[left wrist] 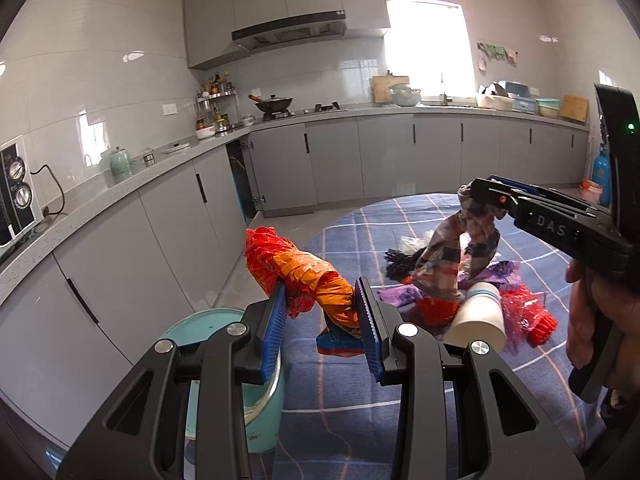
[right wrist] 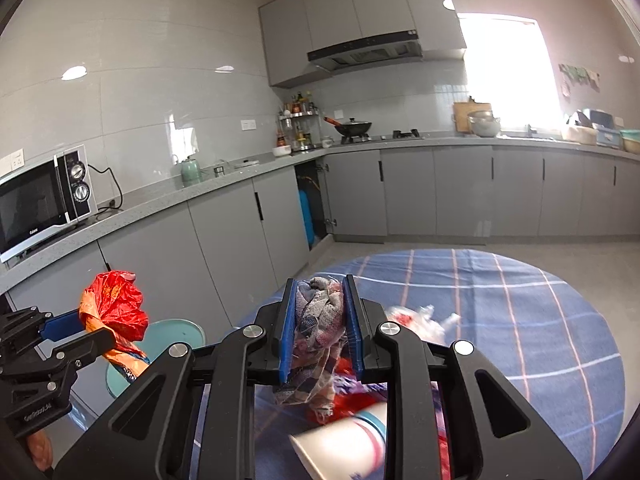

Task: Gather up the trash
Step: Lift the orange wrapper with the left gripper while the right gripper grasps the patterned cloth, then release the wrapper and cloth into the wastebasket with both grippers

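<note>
Off the table's left edge stands the teal bin (left wrist: 224, 320). Just above it, the left gripper (left wrist: 320, 308) pinches a crumpled red-and-orange plastic bag (left wrist: 296, 272) between its blue pads. Over the blue checked tablecloth (left wrist: 352, 380), a paper cup (left wrist: 478, 316) lies tipped among red and purple wrappers (left wrist: 528, 312). At right, the right gripper (right wrist: 320, 320) clamps a plaid rag (right wrist: 320, 316), lifted clear of the pile.

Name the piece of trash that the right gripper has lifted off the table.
The plaid cloth rag, clamped in the right gripper; the left gripper holds the red-orange plastic bag.
</note>
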A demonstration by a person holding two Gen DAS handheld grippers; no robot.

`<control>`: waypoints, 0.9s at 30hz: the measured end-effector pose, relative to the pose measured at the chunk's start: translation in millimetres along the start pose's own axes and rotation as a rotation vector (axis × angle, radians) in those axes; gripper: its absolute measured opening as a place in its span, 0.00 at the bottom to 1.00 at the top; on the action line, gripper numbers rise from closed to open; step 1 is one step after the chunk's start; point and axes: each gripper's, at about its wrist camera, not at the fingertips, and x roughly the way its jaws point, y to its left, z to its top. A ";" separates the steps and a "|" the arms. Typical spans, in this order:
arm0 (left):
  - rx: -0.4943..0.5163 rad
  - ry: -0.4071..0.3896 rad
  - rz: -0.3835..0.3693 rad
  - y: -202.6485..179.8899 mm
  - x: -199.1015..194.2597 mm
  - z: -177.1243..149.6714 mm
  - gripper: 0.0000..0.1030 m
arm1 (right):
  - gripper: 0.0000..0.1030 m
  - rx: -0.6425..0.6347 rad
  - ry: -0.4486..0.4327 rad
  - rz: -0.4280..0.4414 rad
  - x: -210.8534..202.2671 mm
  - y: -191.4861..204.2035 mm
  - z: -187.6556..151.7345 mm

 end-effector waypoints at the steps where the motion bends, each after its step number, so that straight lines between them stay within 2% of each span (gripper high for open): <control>1: -0.005 -0.002 0.005 2.5 0.0 0.2 0.34 | 0.22 -0.004 0.001 0.006 2.8 3.2 0.6; 27: -0.098 0.025 0.152 88.3 18.2 -10.5 0.34 | 0.22 -0.075 0.065 0.111 62.9 74.1 -7.5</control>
